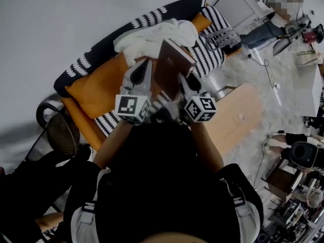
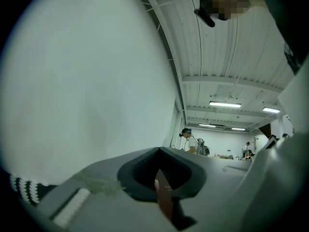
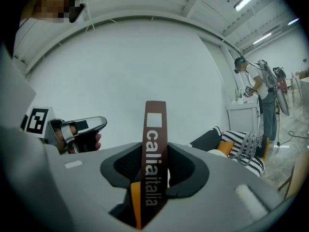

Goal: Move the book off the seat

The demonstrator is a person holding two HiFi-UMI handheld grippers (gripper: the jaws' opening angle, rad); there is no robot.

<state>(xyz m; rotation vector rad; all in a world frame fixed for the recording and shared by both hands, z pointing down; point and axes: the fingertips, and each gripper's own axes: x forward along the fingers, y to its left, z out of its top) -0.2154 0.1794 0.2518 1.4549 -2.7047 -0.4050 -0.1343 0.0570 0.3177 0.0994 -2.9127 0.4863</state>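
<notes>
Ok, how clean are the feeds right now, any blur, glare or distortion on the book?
Head view: dim but sharp on the book. Right gripper view: fisheye bending, spine lettering crisp, no glare. Left gripper view: dark corners, book edge soft.

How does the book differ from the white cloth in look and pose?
The book is brown and rigid; the white cloth is pale and soft. The book stands on edge, gripped by the left gripper and right gripper; the white cloth lies crumpled on the orange seat. Both appear over that seat.
</notes>
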